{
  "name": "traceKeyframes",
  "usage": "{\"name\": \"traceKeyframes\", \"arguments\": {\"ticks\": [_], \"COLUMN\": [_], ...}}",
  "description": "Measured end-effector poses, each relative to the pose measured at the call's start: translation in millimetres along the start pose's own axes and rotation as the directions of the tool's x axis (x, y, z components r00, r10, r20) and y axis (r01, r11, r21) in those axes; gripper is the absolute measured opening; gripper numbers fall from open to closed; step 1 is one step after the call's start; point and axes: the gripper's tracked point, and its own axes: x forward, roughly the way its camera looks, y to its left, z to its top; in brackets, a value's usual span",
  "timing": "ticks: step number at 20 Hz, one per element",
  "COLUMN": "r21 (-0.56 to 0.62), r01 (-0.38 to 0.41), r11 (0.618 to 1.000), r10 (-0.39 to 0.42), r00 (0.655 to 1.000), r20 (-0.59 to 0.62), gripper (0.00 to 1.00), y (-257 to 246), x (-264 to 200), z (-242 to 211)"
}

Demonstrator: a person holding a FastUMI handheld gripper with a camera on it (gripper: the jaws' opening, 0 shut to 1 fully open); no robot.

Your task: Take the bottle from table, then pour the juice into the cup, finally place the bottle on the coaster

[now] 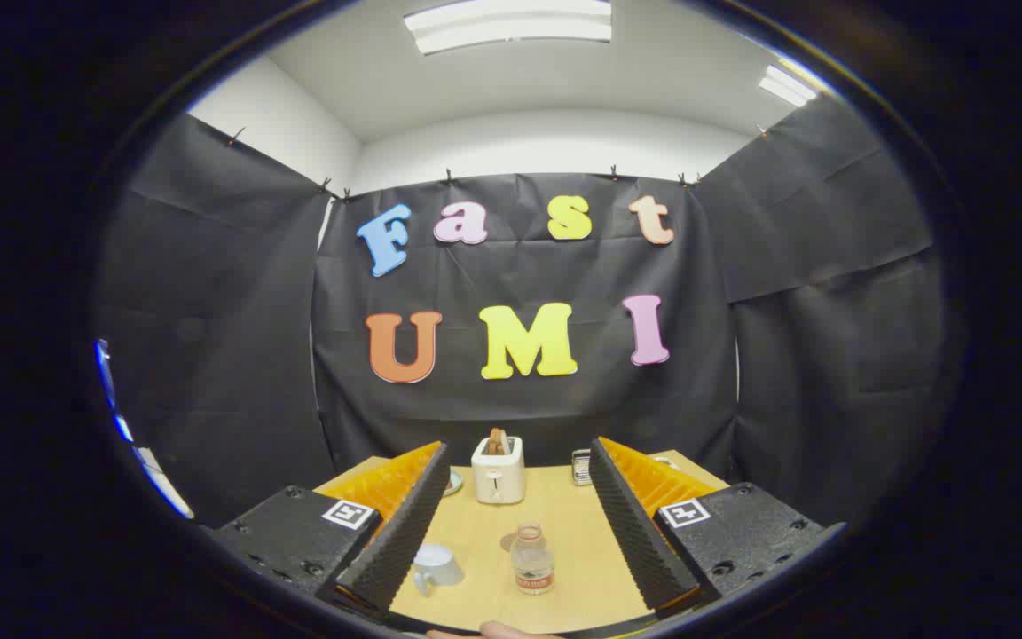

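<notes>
The tongs [515, 524] are spread wide open above the light wooden bench [582, 577], gripping nothing. Between their fingers, the small clear plastic bottle [532, 559] stands upright, with the white cup [434, 566] just left and a white toaster [499, 470] far behind

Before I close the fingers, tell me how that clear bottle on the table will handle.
The bottle looks like thin clear plastic, so it probably gives under a hard squeeze. It seems nearly empty, so likely light and easy to knock over if bumped. It stands upright between the open gripper fingers, close to the cup; a sideways nudge could tip it.
</notes>
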Motion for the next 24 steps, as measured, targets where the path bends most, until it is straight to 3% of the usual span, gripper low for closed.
{"name": "traceKeyframes", "arguments": {"ticks": [24], "r21": [-0.058], "r01": [-0.02], "r11": [0.998], "r10": [0.021], "r00": [0.999], "r20": [0.026], "gripper": [1.0], "y": [25], "x": [2], "z": [-25]}}
